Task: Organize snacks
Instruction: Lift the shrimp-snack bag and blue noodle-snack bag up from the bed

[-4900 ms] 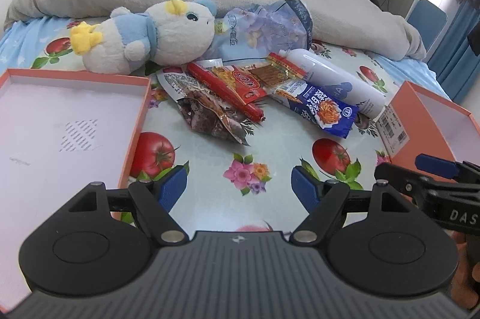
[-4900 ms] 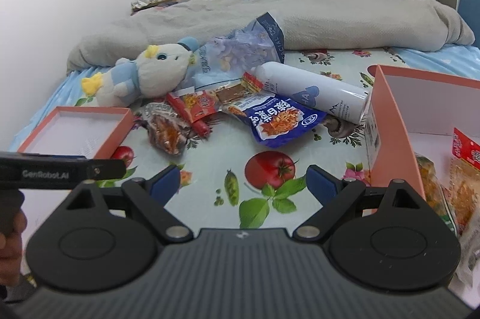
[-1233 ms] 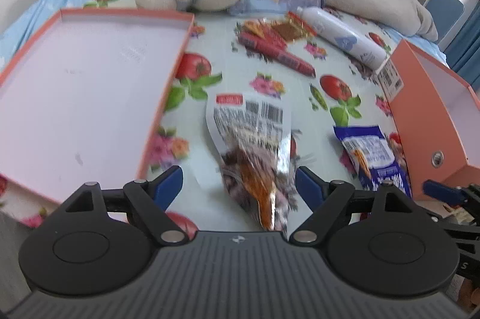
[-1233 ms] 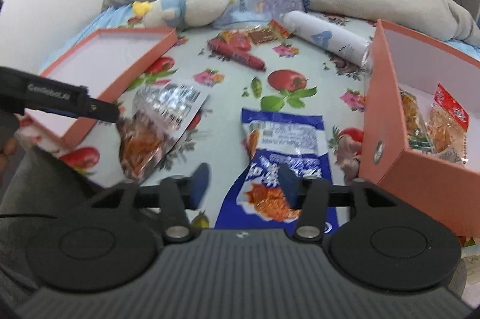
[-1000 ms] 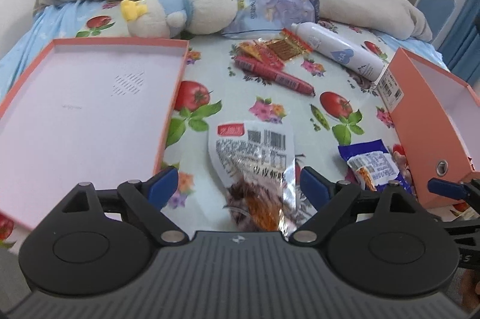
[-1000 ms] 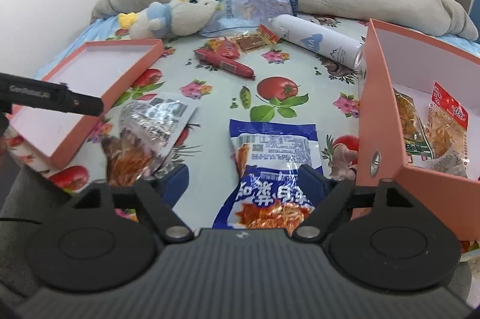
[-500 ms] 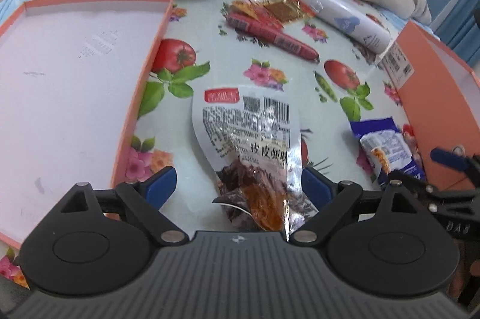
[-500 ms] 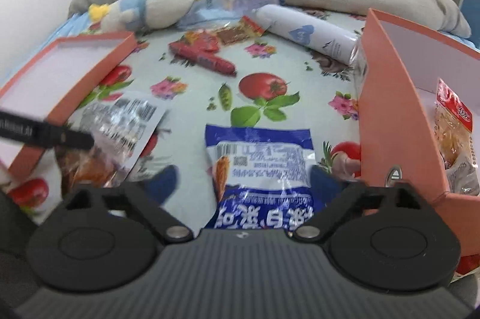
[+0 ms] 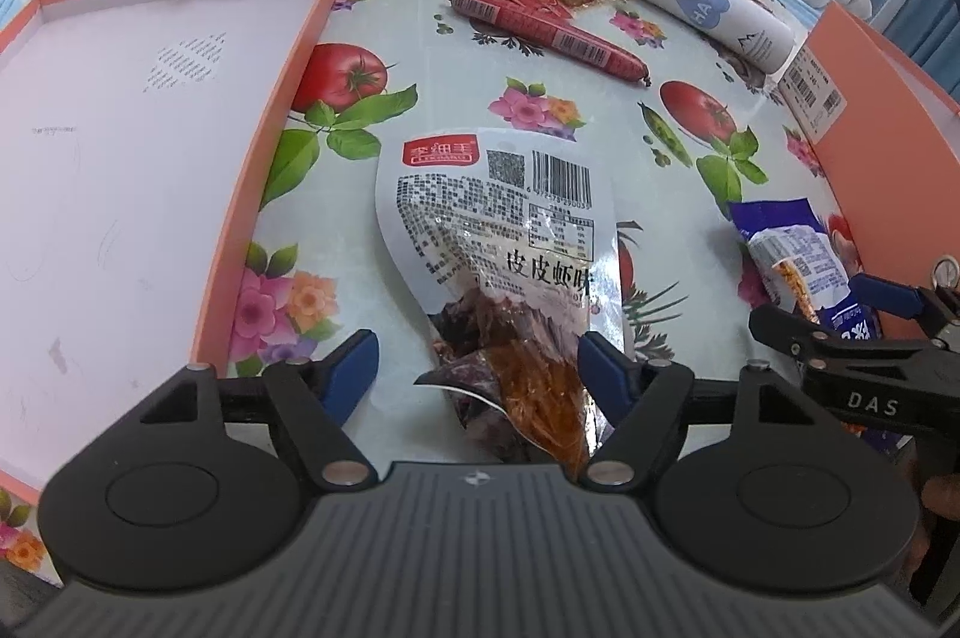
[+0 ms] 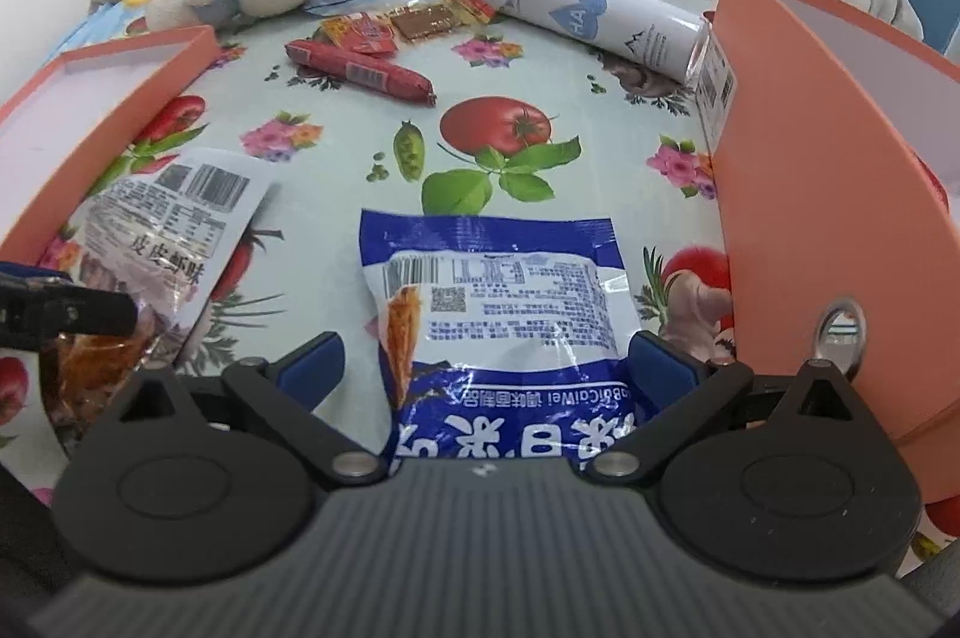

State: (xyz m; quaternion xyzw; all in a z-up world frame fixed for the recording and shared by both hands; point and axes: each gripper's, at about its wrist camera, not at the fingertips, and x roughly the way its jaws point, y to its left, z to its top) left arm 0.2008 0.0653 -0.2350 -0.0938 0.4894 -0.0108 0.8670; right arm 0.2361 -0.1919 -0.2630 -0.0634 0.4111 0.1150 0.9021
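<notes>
Floral cloth [image 9: 540,110] covers the work surface, with a lid [image 9: 120,128] at left and a box [image 10: 810,194] at right. Left gripper [image 9: 474,368] pitches steeply down; its jaws are closing, the clear packet [image 9: 510,266] lying between them, right pad at its edge, not yet clamped. Right gripper [image 10: 486,362] also angles down, jaws wide apart, straddling the blue packet [image 10: 498,290] beside the box.
</notes>
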